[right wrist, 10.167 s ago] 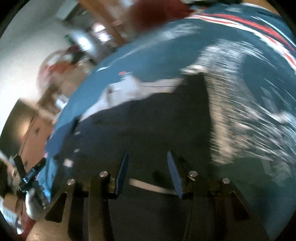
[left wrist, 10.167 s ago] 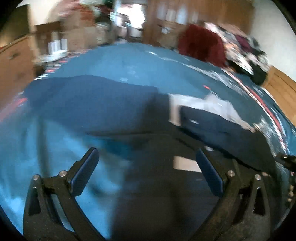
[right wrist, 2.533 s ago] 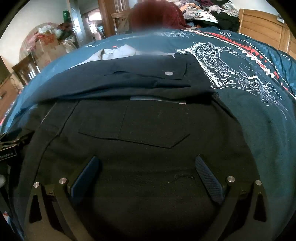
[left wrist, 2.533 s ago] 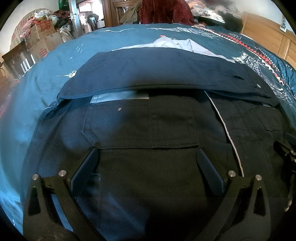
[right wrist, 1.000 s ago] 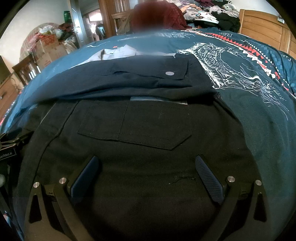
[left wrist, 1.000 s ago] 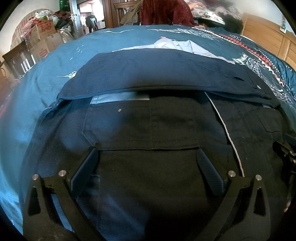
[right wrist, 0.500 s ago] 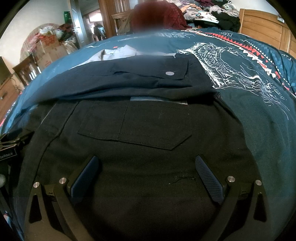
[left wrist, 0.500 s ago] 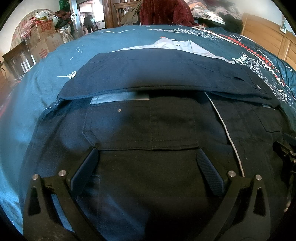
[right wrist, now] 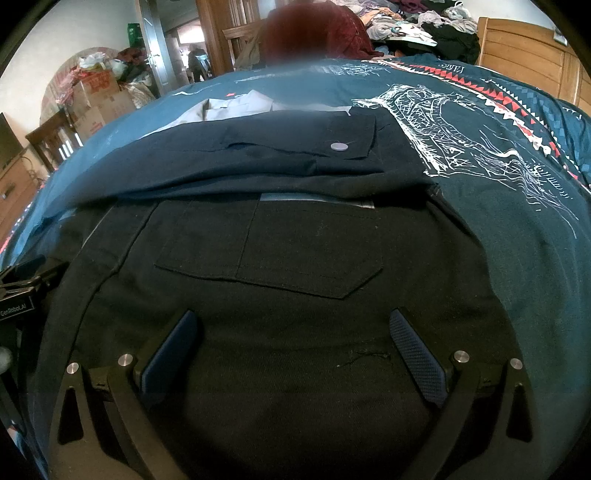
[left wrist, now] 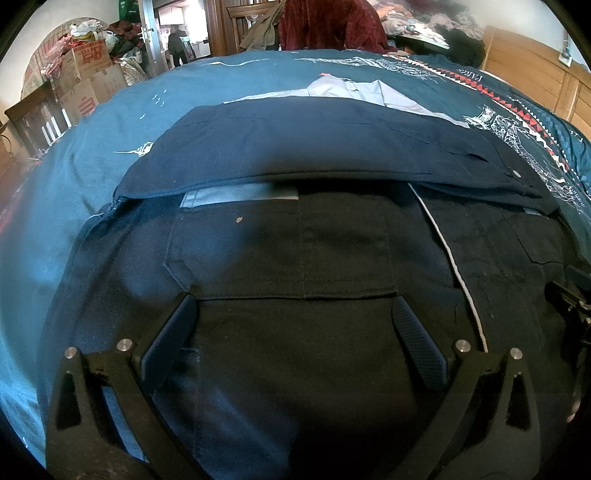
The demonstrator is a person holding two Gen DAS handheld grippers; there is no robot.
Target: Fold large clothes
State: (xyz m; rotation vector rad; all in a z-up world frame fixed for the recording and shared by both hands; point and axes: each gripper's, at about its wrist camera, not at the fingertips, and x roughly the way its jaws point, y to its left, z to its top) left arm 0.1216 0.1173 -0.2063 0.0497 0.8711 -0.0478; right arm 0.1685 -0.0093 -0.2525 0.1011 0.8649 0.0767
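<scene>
Nothing is shifting since half a second ago: you are keeping both tongs where they were, and the clothing is lying as it was. Your left tongs (left wrist: 293, 317) are hovering with their jaws spread wide and empty, low over the black garment (left wrist: 332, 332), whose flapped pocket (left wrist: 280, 254) is sitting just ahead of the fingertips. A thin white line (left wrist: 456, 273) is running along the fabric just to the right of the right finger. Beyond the pocket, a navy garment (left wrist: 314, 147) is lying folded across the far edge of the black one, overlapping it, with a strip of light grey lining (left wrist: 240, 194) peeking out between them. Farther ahead still, a pale grey shirt (left wrist: 354, 92) is resting on the bed's teal cover (left wrist: 110, 122). Your right tongs (right wrist: 293, 321) are likewise gaping open, holding nothing, poised over the same black garment (right wrist: 295, 350), with another pocket (right wrist: 280, 247) just in front of the tips. Past it, the navy garment (right wrist: 258, 162) is showing a round button (right wrist: 338, 146). The white printed pattern (right wrist: 443, 125) on the bed cover is spreading ahead and to the right of these tongs. A person in a dark red top (left wrist: 325, 22) is sitting beyond the far edge of the bed.
</scene>
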